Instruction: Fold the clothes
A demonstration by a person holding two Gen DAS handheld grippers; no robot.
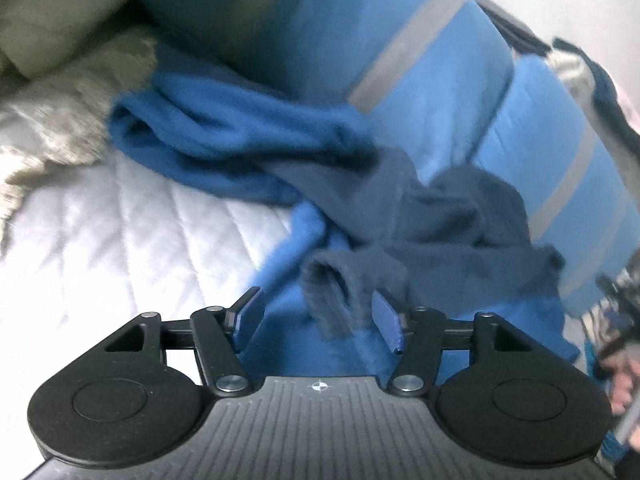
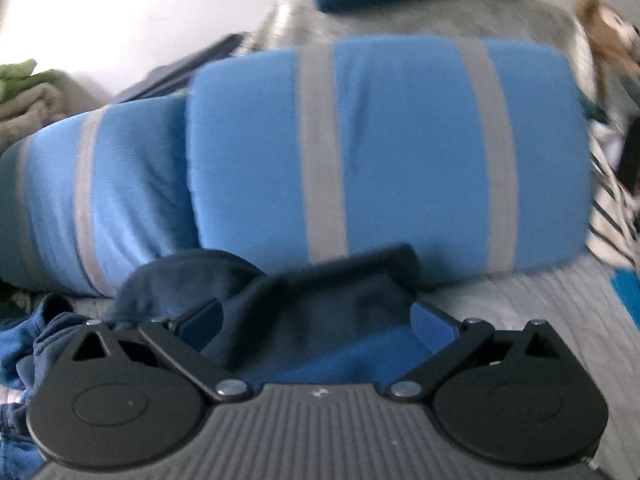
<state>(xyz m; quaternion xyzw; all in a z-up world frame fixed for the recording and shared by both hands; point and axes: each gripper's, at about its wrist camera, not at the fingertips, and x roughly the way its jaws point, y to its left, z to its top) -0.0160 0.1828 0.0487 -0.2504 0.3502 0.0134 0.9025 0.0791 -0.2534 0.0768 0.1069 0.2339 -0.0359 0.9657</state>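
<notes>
A crumpled fleece garment, bright blue (image 1: 224,140) with dark navy parts (image 1: 460,216), lies on the white quilted bedcover (image 1: 100,232) against the pillows. My left gripper (image 1: 318,316) hovers low over it with its jaws apart. A navy cuff (image 1: 340,292) hangs loosely between them, close to the right pad (image 1: 386,320), and it is not pinched. In the right wrist view my right gripper (image 2: 320,316) stands wide open over a navy fold of the garment (image 2: 320,292). That cloth lies between the fingers, and the pads do not press on it.
Two blue pillows with grey stripes (image 2: 380,152) (image 2: 100,184) block the far side just behind the garment. A beige fluffy blanket (image 1: 60,40) is heaped at the left. Striped cloth (image 2: 612,208), a stuffed toy (image 2: 604,40) and folded towels (image 2: 28,100) lie around the edges.
</notes>
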